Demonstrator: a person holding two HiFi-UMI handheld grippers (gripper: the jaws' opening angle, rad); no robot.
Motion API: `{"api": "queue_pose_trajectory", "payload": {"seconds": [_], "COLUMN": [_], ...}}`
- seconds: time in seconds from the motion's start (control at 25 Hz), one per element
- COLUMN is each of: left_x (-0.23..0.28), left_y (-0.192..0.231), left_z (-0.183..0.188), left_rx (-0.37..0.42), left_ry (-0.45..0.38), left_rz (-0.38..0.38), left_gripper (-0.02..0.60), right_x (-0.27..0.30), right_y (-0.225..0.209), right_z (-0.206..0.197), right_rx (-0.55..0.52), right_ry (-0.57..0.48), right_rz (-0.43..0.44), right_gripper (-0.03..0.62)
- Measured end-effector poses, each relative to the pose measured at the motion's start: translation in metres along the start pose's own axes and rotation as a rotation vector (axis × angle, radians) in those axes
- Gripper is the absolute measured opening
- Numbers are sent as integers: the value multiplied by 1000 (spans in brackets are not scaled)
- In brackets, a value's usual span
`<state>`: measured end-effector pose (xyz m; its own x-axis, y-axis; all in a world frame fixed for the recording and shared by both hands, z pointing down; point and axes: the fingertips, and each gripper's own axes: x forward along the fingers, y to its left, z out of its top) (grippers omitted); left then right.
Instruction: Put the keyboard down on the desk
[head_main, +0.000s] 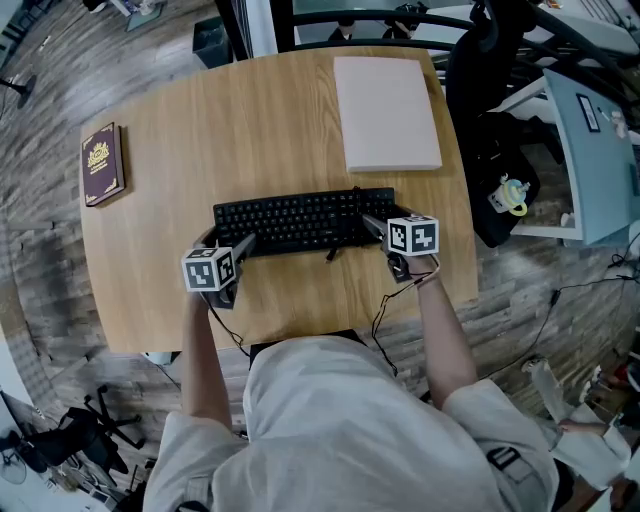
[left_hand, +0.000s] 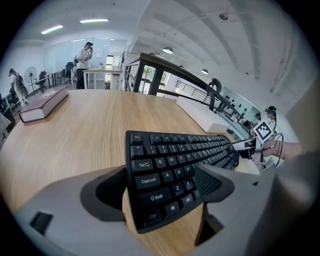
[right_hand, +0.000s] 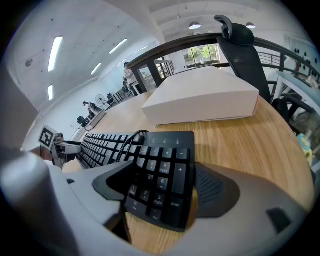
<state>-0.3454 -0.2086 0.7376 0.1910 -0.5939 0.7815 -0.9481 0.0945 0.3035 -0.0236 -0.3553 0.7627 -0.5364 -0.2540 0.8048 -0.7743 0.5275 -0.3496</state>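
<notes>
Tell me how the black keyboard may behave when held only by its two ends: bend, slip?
Probably stiff: the keyboard runs straight between the left gripper and the right gripper, with no visible sag. Probably light, since jaws at the ends seem to carry it. Its smooth surface might slip a little, and its cable could tug.

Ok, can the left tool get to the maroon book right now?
Probably not yet: the left tool is shut on the keyboard. Once it lets go, only bare desk lies between it and the book.
</notes>
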Motion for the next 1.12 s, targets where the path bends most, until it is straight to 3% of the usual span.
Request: {"api": "queue_pose_trajectory", "payload": {"seconds": [0.48, 0.76, 0.88, 0.96, 1.12], "left_x": [7, 2, -6, -10, -15], "left_y": [6, 11, 7, 1, -19], "left_z": [-11, -1, 0, 0, -6], "left_rx": [-20, 93, 103, 101, 99], "left_ry": [32, 21, 3, -20, -60], "left_rz": [18, 93, 106, 119, 141], "left_gripper": [437, 433, 420, 378, 204], "right_x": [0, -8, -18, -26, -40], "right_y": [-1, -3, -3, -2, 1], "right_z": [2, 4, 6, 8, 6], "right_rx": [-38, -119, -125, -122, -104], "right_ry": [-8, -25, -59, -93, -148], "right_rz": [-28, -92, -117, -132, -159], "right_gripper": [382, 399, 390, 373, 256]}}
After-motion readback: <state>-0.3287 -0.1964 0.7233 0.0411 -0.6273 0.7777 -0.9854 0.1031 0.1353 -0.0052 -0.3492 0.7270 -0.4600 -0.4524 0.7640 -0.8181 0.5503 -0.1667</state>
